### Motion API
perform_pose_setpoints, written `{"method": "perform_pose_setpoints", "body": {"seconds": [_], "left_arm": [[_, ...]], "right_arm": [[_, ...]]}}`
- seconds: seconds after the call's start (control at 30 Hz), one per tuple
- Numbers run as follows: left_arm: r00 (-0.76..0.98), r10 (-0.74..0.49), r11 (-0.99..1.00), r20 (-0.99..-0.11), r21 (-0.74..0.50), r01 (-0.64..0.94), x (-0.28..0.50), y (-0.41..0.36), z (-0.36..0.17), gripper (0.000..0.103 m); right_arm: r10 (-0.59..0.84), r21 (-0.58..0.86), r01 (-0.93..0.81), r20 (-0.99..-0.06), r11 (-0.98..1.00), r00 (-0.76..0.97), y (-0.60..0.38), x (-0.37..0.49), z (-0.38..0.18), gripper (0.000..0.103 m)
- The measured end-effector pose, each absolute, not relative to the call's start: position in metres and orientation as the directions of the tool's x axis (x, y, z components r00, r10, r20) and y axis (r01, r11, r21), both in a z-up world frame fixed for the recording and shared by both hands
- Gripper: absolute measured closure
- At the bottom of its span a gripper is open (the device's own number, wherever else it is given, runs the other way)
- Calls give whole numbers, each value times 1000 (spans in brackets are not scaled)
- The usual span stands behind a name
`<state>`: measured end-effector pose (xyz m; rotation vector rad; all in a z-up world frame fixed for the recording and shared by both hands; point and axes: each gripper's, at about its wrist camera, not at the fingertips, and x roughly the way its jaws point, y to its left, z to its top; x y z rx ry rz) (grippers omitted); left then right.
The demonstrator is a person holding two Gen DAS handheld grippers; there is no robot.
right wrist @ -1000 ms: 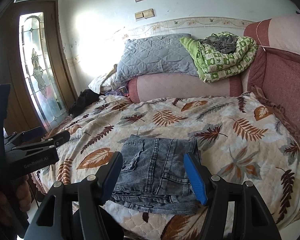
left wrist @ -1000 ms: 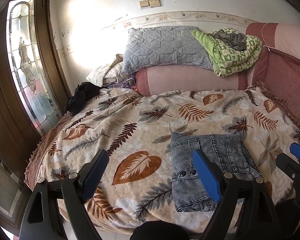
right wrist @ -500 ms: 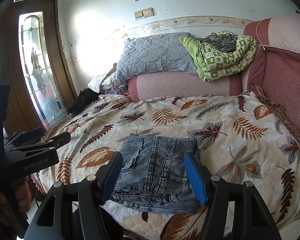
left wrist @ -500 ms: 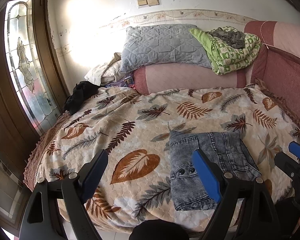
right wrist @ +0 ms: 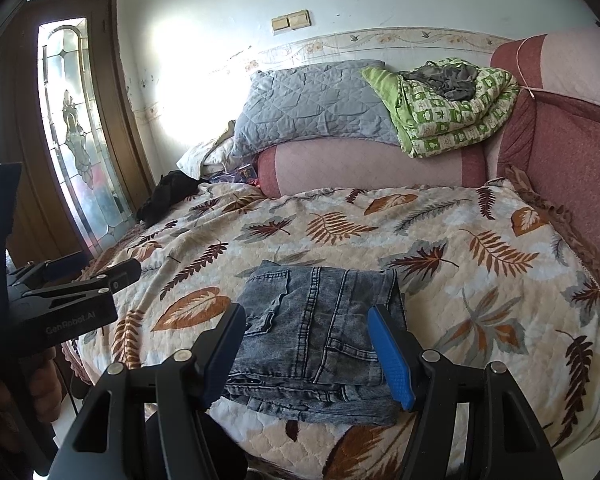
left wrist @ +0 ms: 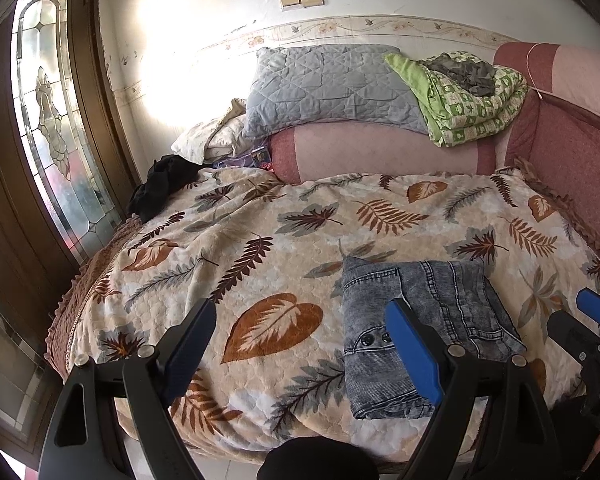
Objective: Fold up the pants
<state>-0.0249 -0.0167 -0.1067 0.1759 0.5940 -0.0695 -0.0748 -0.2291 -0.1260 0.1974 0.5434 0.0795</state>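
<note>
Jeans (right wrist: 320, 332) lie folded in a compact stack near the front edge of the bed, on the leaf-print blanket (left wrist: 260, 248); my left claw (left wrist: 300, 344) and right claw (right wrist: 306, 352) hang above, both spread, holding nothing. Risk, as I judge it: a nudge could slide the stack off the edge. Pillow (right wrist: 312, 104) against the far wall, glass door (left wrist: 48, 120) left.

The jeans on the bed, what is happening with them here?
A person holds two tongs above the bed. The jeans lie folded in a compact stack near the bed's front edge. The left tongs and right tongs are both open, holding nothing, and neither touches the denim. The folding looks finished.
</note>
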Motion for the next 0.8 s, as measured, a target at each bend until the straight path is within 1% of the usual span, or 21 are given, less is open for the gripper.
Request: {"method": "perform_pose_setpoints", "body": {"seconds": [0.8], "left_arm": [[828, -17, 988, -561, 117, 100, -21, -2, -105, 16]], "right_arm": [[134, 159, -58, -523, 986, 842, -204, -66, -124, 36]]}}
